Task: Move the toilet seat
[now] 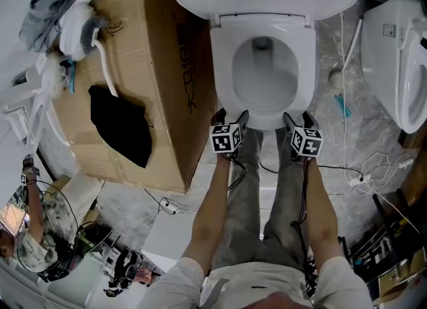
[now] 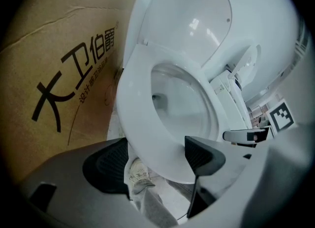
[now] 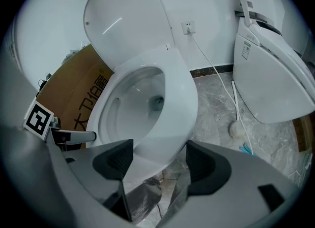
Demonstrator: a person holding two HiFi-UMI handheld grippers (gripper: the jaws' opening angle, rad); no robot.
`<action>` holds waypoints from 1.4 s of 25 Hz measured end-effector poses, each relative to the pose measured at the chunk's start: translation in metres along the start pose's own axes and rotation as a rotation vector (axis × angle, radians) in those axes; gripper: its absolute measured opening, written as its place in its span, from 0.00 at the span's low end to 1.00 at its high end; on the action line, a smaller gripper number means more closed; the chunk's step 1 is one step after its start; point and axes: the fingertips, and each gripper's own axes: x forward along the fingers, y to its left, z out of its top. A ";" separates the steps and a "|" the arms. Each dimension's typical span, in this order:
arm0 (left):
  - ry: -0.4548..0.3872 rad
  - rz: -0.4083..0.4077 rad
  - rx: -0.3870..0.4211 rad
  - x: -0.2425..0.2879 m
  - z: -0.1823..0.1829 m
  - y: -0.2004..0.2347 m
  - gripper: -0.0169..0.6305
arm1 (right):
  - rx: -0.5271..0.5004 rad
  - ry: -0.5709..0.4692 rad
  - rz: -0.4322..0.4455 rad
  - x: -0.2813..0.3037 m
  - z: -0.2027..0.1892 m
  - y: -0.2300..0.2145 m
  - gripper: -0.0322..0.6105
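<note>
Marble floor (image 1: 327,41), cardboard box (image 1: 153,67). Left gripper (image 1: 231,117) and right gripper (image 1: 297,119) gape, unclamped, astride the front rim of the toilet seat (image 1: 223,67). Likely stiff, slick plastic; grip there.

Seat (image 1: 222,67): white, glossy oval ring with wide opening; lay lowered over bowl, roughly level, though exact contact was unclear; hinge end at back under raised lid; rounded front edge pointed toward person.
</note>
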 end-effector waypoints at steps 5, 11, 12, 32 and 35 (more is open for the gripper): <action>-0.012 -0.006 0.004 -0.012 0.003 -0.005 0.58 | 0.009 0.001 -0.004 -0.012 0.003 0.003 0.61; -0.029 -0.006 0.005 -0.028 0.009 -0.011 0.58 | 0.033 -0.008 0.000 -0.028 0.010 0.009 0.60; -0.032 -0.006 0.007 -0.031 0.010 -0.012 0.58 | 0.037 -0.008 0.003 -0.031 0.011 0.010 0.60; -0.109 -0.017 0.016 -0.081 0.038 -0.032 0.58 | 0.069 -0.084 0.043 -0.082 0.038 0.028 0.57; -0.115 -0.021 0.011 -0.089 0.043 -0.036 0.58 | 0.086 -0.101 0.049 -0.090 0.045 0.030 0.57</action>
